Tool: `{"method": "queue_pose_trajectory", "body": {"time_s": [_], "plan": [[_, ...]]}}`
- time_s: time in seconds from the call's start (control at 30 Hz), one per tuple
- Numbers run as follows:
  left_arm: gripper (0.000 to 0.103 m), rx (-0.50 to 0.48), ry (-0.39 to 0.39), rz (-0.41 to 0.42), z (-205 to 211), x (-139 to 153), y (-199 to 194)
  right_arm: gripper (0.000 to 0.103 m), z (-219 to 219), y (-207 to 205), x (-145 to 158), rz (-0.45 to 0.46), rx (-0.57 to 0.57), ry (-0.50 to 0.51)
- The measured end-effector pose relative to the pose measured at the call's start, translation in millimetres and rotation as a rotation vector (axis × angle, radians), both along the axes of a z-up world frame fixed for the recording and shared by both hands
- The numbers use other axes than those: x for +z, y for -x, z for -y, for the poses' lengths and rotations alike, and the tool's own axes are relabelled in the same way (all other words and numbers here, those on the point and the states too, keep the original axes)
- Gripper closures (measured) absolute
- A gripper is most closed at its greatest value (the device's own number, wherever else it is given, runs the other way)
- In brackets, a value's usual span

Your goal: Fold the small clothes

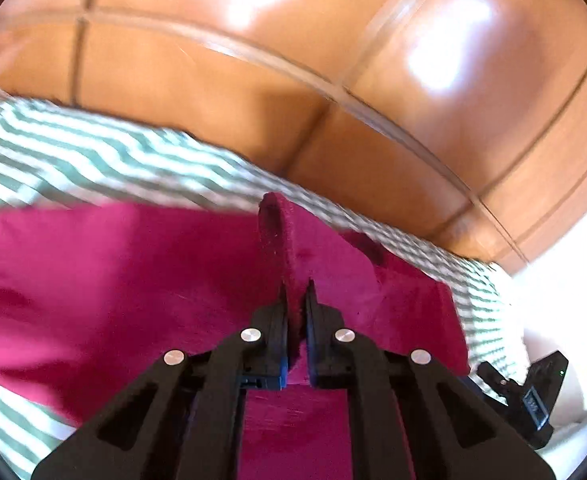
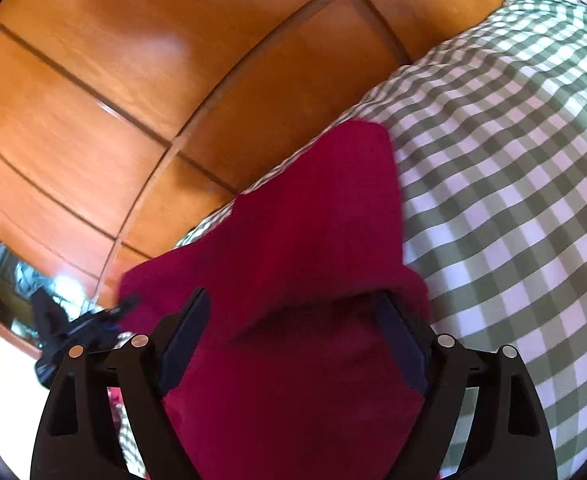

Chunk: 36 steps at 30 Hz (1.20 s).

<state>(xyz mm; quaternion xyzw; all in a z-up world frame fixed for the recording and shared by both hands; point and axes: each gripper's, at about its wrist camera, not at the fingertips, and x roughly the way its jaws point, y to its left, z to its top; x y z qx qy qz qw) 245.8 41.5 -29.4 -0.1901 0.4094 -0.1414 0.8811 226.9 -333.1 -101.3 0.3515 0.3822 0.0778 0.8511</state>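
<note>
The fold looked underway, not finished. The left gripper was clamped on a raised ridge of the red cloth, which stood up toward 12 o'clock while the rest lay on the checked sheet. The right gripper stood wide open, jaws on either side of the cloth without pinching it; in its view the cloth ran toward 12 o'clock, the sheet at 3 o'clock. Flattening and further folds seemed left. No container showed.
</note>
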Motion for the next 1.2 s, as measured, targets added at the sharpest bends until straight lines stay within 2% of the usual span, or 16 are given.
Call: {"method": "queue_pose_trajectory", "body": {"time_s": [0.07, 0.2, 0.3, 0.43, 0.5, 0.6, 0.7, 0.73, 0.8, 0.87, 0.9, 0.93, 1.03, 1.1, 1.2], "plan": [[0.097, -0.003, -0.041, -0.034, -4.5, -8.8, -5.2, 0.02, 1.3, -1.6, -8.3, -0.02, 0.008, -0.011], [0.097, -0.015, -0.176, -0.088, 1.1, -40.2, -6.5, 0.02, -6.6, 4.0, -14.2, -0.064, 0.04, 0.018], [0.097, -0.005, -0.199, -0.095, 0.0, -50.8, -3.3, 0.02, -19.7, 10.7, -0.6, -0.063, 0.102, 0.081], [0.097, 0.008, -0.239, -0.071, 2.3, -49.3, -6.5, 0.02, -49.0, 3.6, 34.5, 0.019, 0.15, 0.225], [0.096, 0.019, -0.243, -0.068, 3.5, -48.2, -9.9, 0.02, -60.9, -12.4, 38.0, 0.033, 0.143, 0.293], [0.096, 0.047, -0.268, -0.057, 0.7, -50.1, -15.3, 0.02, -72.1, -36.1, 20.8, -0.019, 0.115, 0.438], [0.095, 0.062, -0.373, -0.058, 6.7, -61.9, -20.5, 0.02, -80.5, -50.3, -18.7, -0.136, 0.102, 0.611], [0.092, 0.057, -0.402, -0.062, 8.6, -67.6, -21.6, 0.019, -86.9, -44.4, -25.1, -0.088, 0.105, 0.681], [0.088, 0.061, -0.439, -0.033, 11.3, -70.5, -17.9, 0.018, -93.9, -38.5, -27.2, -0.068, 0.096, 0.745], [0.073, 0.095, -0.46, -0.04, 10.0, -66.2, -14.2, 0.016, -95.5, -38.0, -27.3, -0.072, 0.097, 0.761], [0.059, 0.111, -0.458, -0.043, 8.1, -64.1, -12.8, 0.016, -94.6, -38.0, -27.6, -0.073, 0.097, 0.756], [0.055, 0.127, -0.433, -0.043, 3.7, -60.3, -8.1, 0.015, -93.5, -37.6, -27.7, -0.074, 0.097, 0.754], [0.056, 0.154, -0.353, -0.065, -11.7, -58.5, 7.9, 0.013, -95.3, -44.3, -29.5, -0.078, 0.098, 0.765], [0.057, 0.164, -0.294, -0.076, -23.1, -58.6, 23.4, 0.006, -94.6, -45.5, -28.9, -0.074, 0.11, 0.753], [0.057, 0.186, -0.229, -0.083, -42.4, -56.8, 45.7, 0.005, -100.6, -48.9, -30.1, -0.083, 0.126, 0.764]]}}
